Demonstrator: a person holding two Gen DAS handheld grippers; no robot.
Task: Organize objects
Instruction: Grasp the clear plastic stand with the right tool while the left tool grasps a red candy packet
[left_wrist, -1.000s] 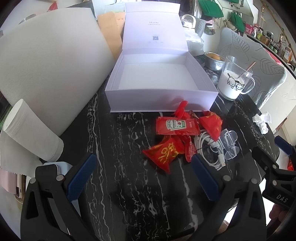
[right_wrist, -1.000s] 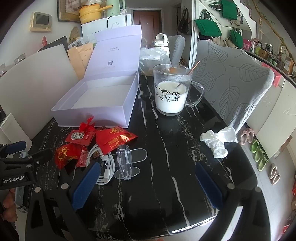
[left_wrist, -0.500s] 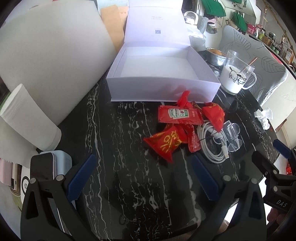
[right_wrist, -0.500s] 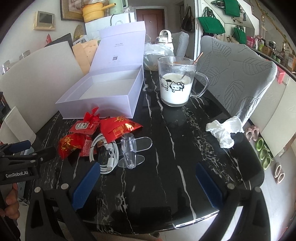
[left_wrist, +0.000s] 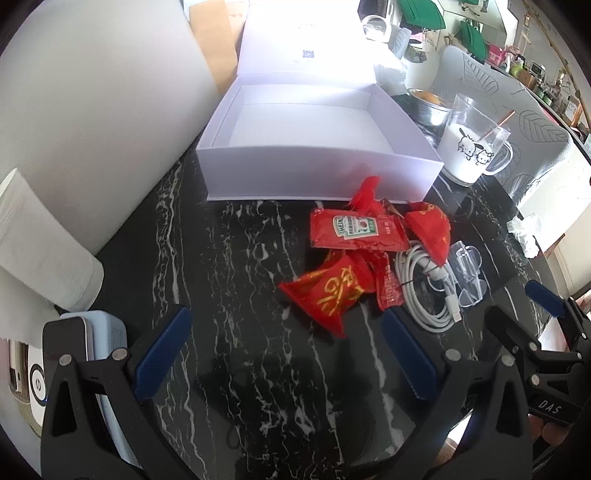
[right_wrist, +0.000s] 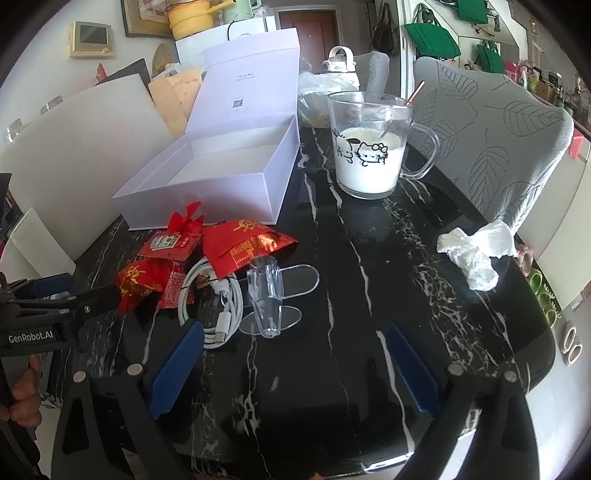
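Now right gripper (right_wrist: 291, 363), jaws just narrowing (nothing between), fingers apart; white cable (right_wrist: 210, 299) at ten o'clock; left gripper (left_wrist: 282, 349) spread.

We see a black marble table (right_wrist: 369, 266) carrying an open white box (left_wrist: 317, 147), a glass mug of milk (right_wrist: 369, 151), a pile of red sachets (left_wrist: 351, 258), a coiled white cable (left_wrist: 428, 291), a clear plastic stand (right_wrist: 273, 295) and a crumpled tissue (right_wrist: 476, 254).

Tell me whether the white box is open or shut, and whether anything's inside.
Open and empty: the white box has its lid standing up behind it, and its bare floor shows.
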